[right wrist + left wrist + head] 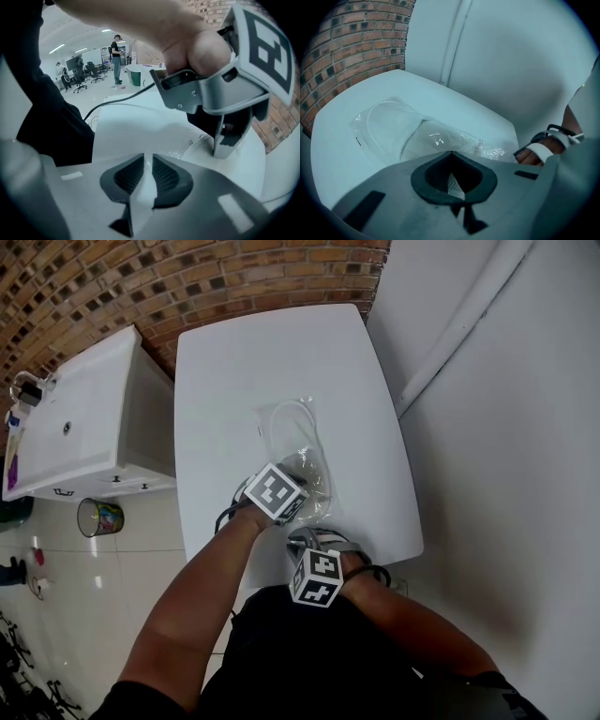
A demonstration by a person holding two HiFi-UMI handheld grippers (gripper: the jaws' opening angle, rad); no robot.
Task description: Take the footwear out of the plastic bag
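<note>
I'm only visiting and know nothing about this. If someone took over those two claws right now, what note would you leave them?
Left claw: shut, pinching the near edge of the clear bag.
Right claw: open, nothing in it, close to the left one.
The clear bag lies flat on the white table, with the white slipper inside.
Done: bag held.
Left: probably reach in with the right claw and pull the slipper out.
</note>
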